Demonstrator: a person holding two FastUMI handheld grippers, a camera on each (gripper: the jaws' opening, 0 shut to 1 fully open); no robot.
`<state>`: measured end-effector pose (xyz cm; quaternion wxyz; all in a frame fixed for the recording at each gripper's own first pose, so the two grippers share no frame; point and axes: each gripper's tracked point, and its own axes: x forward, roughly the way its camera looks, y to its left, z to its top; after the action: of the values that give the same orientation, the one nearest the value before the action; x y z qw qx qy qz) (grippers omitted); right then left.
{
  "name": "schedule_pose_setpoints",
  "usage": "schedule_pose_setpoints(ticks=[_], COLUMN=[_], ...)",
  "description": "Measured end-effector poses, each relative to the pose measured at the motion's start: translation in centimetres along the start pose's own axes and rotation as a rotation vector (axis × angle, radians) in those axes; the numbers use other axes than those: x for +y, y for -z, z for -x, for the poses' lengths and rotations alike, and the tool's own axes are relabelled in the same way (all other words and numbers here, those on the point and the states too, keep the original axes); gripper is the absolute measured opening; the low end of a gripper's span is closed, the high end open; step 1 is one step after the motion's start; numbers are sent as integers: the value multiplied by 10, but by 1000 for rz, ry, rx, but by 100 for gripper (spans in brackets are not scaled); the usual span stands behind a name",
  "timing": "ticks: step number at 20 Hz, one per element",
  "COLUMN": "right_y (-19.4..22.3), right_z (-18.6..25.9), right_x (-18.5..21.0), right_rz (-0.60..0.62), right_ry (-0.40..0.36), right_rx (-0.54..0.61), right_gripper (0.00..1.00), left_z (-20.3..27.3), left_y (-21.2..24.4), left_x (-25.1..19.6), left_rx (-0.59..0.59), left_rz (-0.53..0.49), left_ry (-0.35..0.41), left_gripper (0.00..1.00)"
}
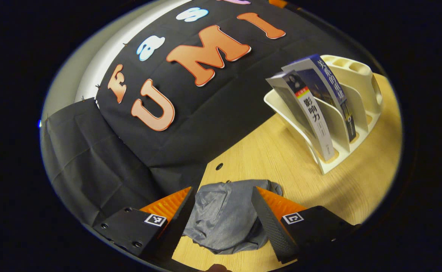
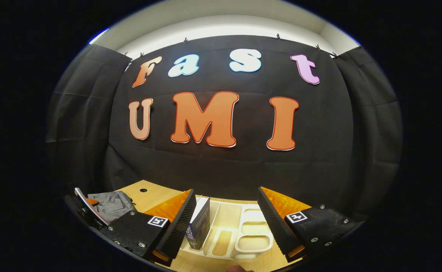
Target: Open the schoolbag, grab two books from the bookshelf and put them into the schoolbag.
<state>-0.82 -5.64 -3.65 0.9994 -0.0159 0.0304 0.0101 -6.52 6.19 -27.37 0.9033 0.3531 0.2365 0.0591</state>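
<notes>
L tool (image 1: 222,211) wide open, nothing held — hovers over grey schoolbag (image 1: 224,219) lying crumpled on wood worktop (image 1: 281,166). R tool (image 2: 226,215) also wide, empty, above white bookshelf (image 2: 243,230). Two books (image 1: 311,113) upright in shelf slots, near the bag.

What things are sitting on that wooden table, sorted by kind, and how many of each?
Books: 2, a white-spined book and a blue-spined book
Bookshelf: 1, the cream bookshelf holding both
Schoolbag: 1, the grey schoolbag, lying crumpled
Total: 4
</notes>
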Motion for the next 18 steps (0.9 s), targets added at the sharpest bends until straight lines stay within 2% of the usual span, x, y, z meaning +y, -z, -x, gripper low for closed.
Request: schedule_pose_setpoints(ticks=[8,18], right_y=[1,4], right_z=[-5,-9], right_x=[-10,-10], right_rz=[-5,5], right_ry=[19,11], right_rx=[-5,-2], right_gripper=[97,97], left_z=[-11,-19], left_y=[51,80], left_x=[-26,-21], left_rx=[106,165], left_rz=[-168,-298], left_ry=[25,-61], left_gripper=[95,92])
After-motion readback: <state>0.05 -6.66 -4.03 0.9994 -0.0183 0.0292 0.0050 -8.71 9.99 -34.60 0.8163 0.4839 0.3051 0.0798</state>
